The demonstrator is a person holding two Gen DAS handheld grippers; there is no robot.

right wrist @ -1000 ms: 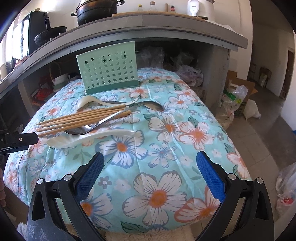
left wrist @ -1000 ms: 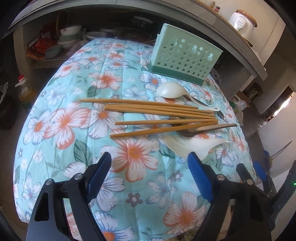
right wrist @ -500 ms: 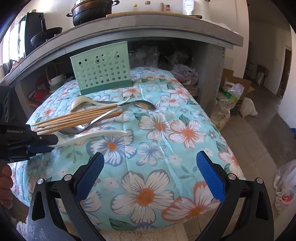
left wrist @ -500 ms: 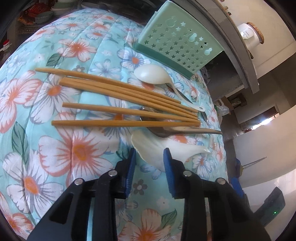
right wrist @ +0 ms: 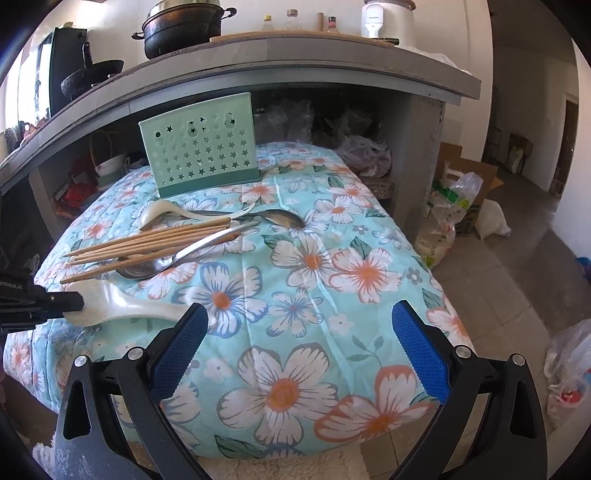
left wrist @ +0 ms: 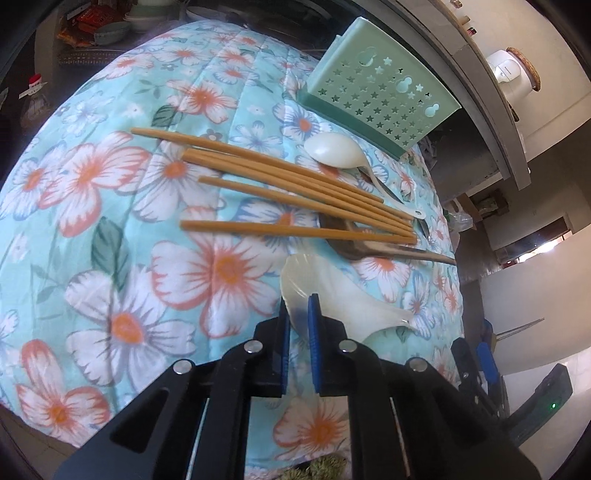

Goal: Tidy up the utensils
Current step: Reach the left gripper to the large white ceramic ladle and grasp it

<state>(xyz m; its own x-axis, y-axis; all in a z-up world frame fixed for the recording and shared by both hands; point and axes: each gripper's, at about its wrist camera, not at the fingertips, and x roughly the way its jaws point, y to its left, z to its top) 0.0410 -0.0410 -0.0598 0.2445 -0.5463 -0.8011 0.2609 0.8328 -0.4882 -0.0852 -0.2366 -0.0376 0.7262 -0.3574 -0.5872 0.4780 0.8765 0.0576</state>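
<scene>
Glossy plastic spoon (left wrist: 332, 291); matt wooden chopsticks (left wrist: 295, 184); quilted cloth (left wrist: 110, 221).

Floral quilted cloth (right wrist: 332, 280) covers the table, grey counter (right wrist: 295, 62) above with black pot (right wrist: 183, 26), dark wok (right wrist: 92, 75), bottles (right wrist: 291, 22) and white appliance (right wrist: 388, 18), plastic bags (right wrist: 450, 218) and cardboard box (right wrist: 476, 177) on tiled floor at right.

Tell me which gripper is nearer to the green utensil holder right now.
Hard to call. The left gripper, shut on the white spoon, and the open right gripper, hovering at the table's near edge, both sit well short of the green utensil holder.
</scene>
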